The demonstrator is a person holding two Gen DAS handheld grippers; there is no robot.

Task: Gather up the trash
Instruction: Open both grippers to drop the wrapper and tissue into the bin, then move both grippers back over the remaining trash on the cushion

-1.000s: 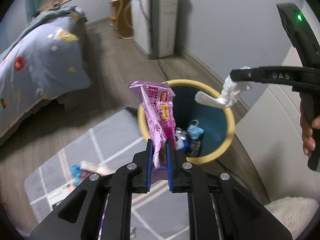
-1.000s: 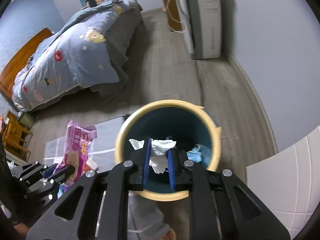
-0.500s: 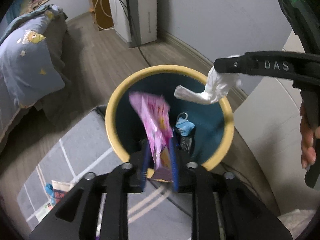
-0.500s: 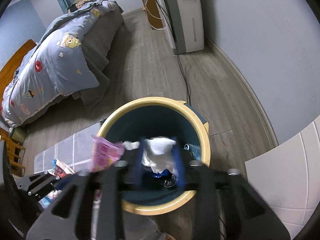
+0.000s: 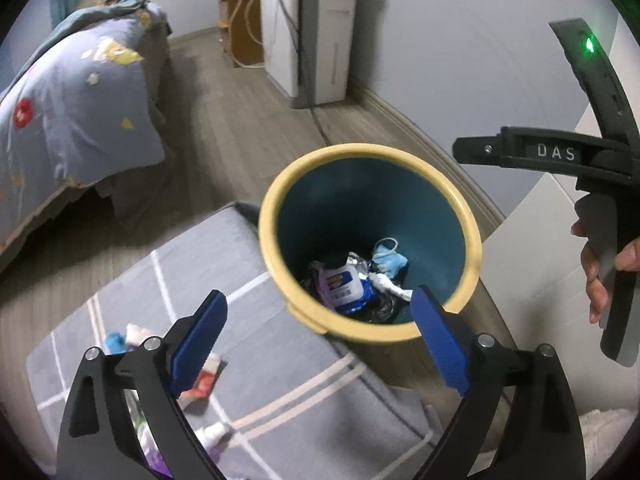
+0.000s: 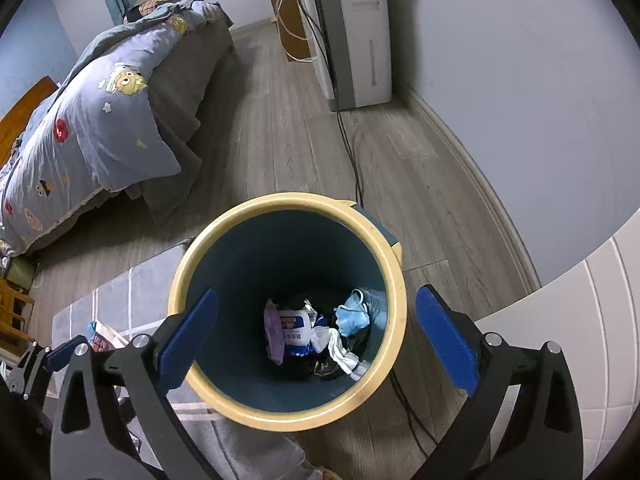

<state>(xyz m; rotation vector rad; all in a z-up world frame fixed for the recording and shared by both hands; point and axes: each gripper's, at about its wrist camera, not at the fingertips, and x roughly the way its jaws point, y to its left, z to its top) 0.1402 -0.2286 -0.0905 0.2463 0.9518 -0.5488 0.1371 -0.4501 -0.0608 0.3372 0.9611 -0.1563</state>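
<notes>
The bin (image 5: 264, 216) (image 6: 180, 280), yellow-rimmed and teal inside, stands on the floor right below both grippers. At its bottom lie the pink wrapper (image 6: 274, 332), the white tissue (image 6: 340, 350), a blue face mask (image 6: 352, 314) and a blue-labelled pack (image 5: 344, 286). My left gripper (image 5: 318, 304) hangs over the bin's near rim, its jaws opening wide with nothing between them. My right gripper (image 6: 316, 298) is centred above the bin mouth, jaws also opening and empty. In the left wrist view it shows from the side, a hand (image 5: 600, 272) on its grip.
A grey rug (image 5: 280, 380) with white lines holds loose litter: a red-white wrapper (image 5: 200, 380), a small tube (image 5: 212, 434), a blue scrap (image 5: 114, 338). A bed with a blue quilt (image 6: 100, 128) stands left, a white appliance (image 6: 360, 40) with a floor cable (image 6: 348, 148) behind.
Both grippers went from shut to wide open. The pink wrapper dropped out of the left one and the white tissue out of the right one; both now lie in the bin.
</notes>
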